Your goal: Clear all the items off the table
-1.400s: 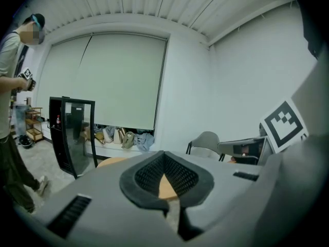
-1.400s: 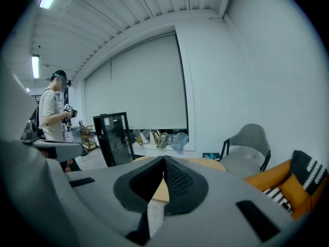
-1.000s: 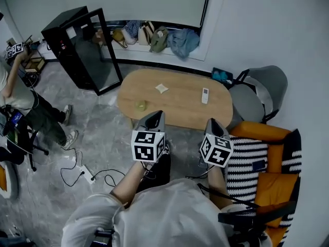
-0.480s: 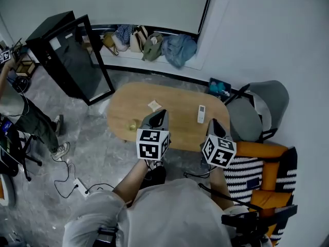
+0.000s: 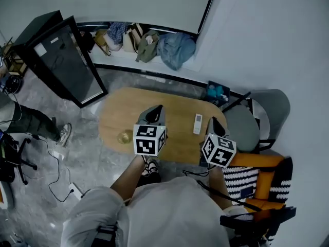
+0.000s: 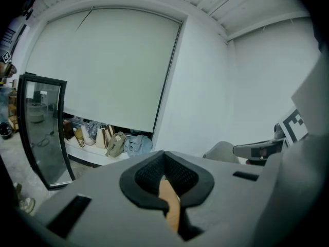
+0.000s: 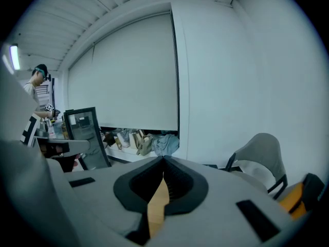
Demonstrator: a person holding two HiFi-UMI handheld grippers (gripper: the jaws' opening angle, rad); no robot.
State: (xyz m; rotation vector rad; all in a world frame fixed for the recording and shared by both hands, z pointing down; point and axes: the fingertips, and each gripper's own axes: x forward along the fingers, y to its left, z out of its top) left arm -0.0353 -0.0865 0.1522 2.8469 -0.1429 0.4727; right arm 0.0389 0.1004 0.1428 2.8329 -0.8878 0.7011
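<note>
An oval wooden table (image 5: 175, 107) stands in front of me. A white remote (image 5: 198, 124) lies on its right part, and a small yellowish cup (image 5: 124, 137) sits near its left front edge. My left gripper (image 5: 156, 109) hangs over the table's middle, shut and empty; it hides whatever lies behind it. My right gripper (image 5: 213, 120) is over the table's right front edge, just right of the remote, also shut and empty. In the left gripper view (image 6: 164, 154) and the right gripper view (image 7: 164, 160) the jaws meet, with only a sliver of tabletop showing through.
A black-framed glass cabinet (image 5: 56, 55) leans at the back left. Bags (image 5: 149, 42) lie along the wall ledge. A grey chair (image 5: 262, 117) and an orange striped armchair (image 5: 262, 184) stand to the right. A person's leg (image 5: 31, 122) and floor cables (image 5: 56, 169) are at the left.
I have come closer to the table: both grippers moved from short of its near edge to above it. The white napkin is now hidden behind the left gripper. Both stayed shut.
</note>
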